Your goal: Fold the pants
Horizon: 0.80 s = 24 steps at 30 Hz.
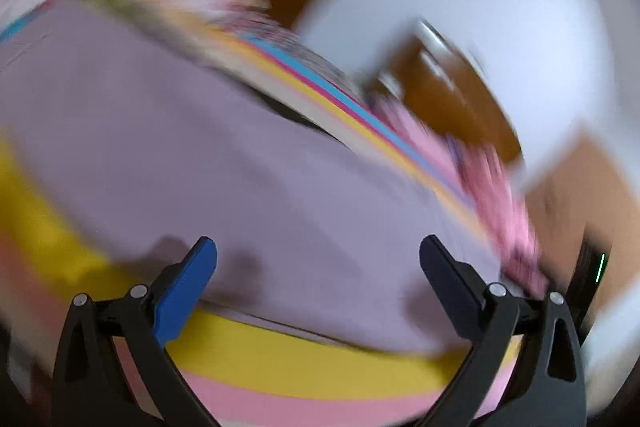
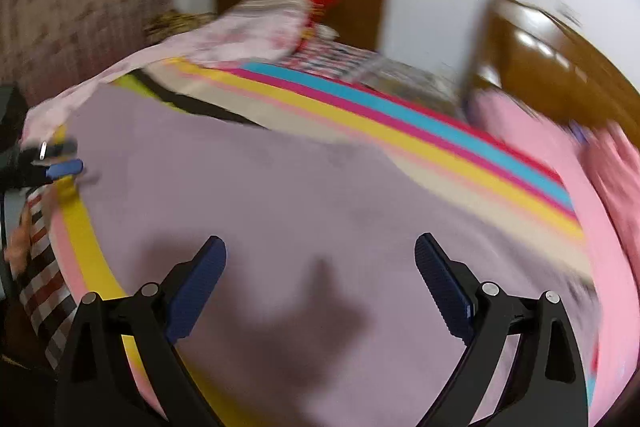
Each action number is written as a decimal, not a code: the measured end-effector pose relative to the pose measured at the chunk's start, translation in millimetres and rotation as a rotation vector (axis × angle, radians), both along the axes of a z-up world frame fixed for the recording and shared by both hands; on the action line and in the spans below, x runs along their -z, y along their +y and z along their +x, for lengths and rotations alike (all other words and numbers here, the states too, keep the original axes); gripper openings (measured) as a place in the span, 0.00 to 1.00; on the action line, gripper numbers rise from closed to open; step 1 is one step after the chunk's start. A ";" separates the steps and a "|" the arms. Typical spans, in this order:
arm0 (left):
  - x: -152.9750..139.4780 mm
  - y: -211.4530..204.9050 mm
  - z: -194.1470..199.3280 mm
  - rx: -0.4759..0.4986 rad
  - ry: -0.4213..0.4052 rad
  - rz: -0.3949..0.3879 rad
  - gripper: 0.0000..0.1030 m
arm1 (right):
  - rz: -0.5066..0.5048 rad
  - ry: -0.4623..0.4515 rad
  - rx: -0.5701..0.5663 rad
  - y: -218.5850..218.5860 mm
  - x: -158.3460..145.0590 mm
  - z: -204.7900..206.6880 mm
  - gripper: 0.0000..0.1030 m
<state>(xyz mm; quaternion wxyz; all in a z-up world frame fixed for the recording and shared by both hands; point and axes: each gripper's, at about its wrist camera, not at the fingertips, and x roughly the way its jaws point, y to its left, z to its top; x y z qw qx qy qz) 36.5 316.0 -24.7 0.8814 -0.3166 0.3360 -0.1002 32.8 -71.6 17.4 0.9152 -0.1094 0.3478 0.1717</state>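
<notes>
Lavender pants [image 2: 280, 195] spread on striped bedsheet [image 2: 460, 163], left gripper [image 1: 318, 259] and right gripper [image 2: 320, 255] fingers spread, empty, no legible writing

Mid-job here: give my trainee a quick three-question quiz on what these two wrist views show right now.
1. True or false: the left tongs are clamped on the lilac pants.
2. Which stripe of the bedspread borders the pants nearest the left tongs: A) yellow stripe B) green C) black?
3. Fill in: the right tongs are ____, holding nothing.

Key: 1 false, they are open above the cloth; 2 A; 3 open.
</notes>
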 end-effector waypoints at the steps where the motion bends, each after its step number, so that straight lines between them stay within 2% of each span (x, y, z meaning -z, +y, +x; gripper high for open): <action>1: 4.1 45.7 -3.7 -0.111 -0.015 -0.090 0.98 | -0.007 -0.004 -0.055 26.6 0.1 13.6 0.89; 4: 18.6 138.7 -14.5 -0.330 -0.048 -0.281 0.97 | 0.005 0.011 -0.177 86.7 2.1 38.8 0.89; 5: 24.7 167.1 -14.8 -0.389 -0.039 -0.314 0.97 | 0.013 0.017 -0.210 101.4 1.4 47.4 0.89; 8: 38.5 208.5 -6.5 -0.454 -0.018 -0.342 0.89 | 0.053 0.061 -0.307 146.5 1.0 66.9 0.89; 11: 53.0 229.6 11.5 -0.455 0.012 -0.347 0.83 | 0.060 0.084 -0.366 181.0 0.1 77.2 0.89; 14: 54.0 234.3 20.9 -0.423 -0.011 -0.350 0.81 | 0.054 0.085 -0.398 203.8 -3.0 84.7 0.89; 16: 49.4 233.3 20.2 -0.408 -0.042 -0.333 0.66 | 0.054 0.098 -0.410 211.4 -1.4 88.4 0.89; 19: 44.2 230.6 22.6 -0.406 -0.055 -0.301 0.66 | 0.051 0.127 -0.431 225.9 7.2 86.1 0.89; 21: 51.7 229.7 29.7 -0.401 -0.022 -0.299 0.66 | 0.045 0.146 -0.443 238.3 12.8 91.8 0.89; 24: 56.2 229.0 38.0 -0.375 -0.020 -0.256 0.71 | 0.037 0.161 -0.455 253.5 19.6 94.5 0.89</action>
